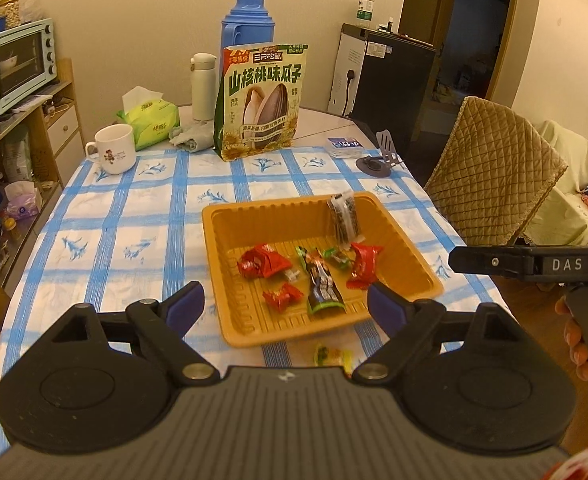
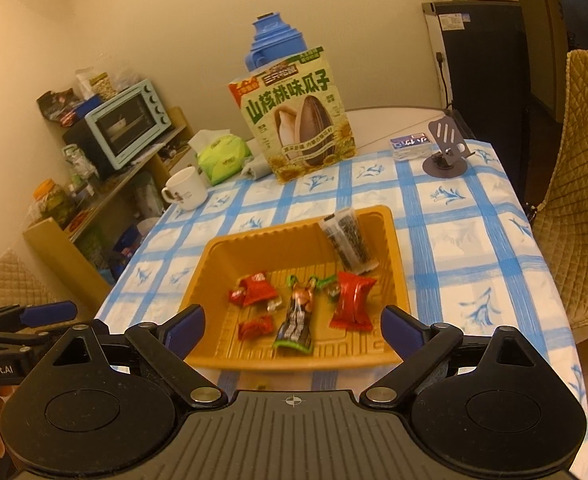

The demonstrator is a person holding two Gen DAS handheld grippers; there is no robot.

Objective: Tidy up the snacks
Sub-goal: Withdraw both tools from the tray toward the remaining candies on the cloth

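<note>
Snacks sit in the orange tray (image 1: pixel 229 240) at the middle of the desk (image 1: pixel 133 216), on its blue-checked cloth. Along the tray floor: a red wrapper (image 1: pixel 262 263) on the left, a smaller red wrapper (image 1: pixel 282 297) nearer the front rim, a green-and-brown bar (image 1: pixel 321 282) lying lengthwise in the middle, a small green candy (image 1: pixel 337 257) beside it, and another red pack (image 1: pixel 362 265) on the right. A clear stick of dark seeds (image 1: pixel 345 220) leans against the far right wall of the tray. One green-yellow candy (image 1: pixel 333 357) lies out on the cloth, just in front of the tray's near rim, partly hidden by the left gripper's body.

Left gripper (image 1: pixel 285 309) hangs over the tray's near edge, jaws spread wide, nothing between the blue pads. Right gripper (image 2: pixel 293 329) hovers over the same edge from the other side, jaws also wide apart and empty. Fingers (image 1: pixel 574 336) of a hand show at the right edge of the left view, around the other gripper's handle.

Behind the tray stands a big sunflower seed bag (image 1: pixel 259 100), upright, with a blue thermos (image 1: pixel 247 36) behind it. A mug (image 1: pixel 113 150) and tissue pack (image 1: pixel 149 118) sit off to the left, a phone stand (image 1: pixel 380 156) to the right.
</note>
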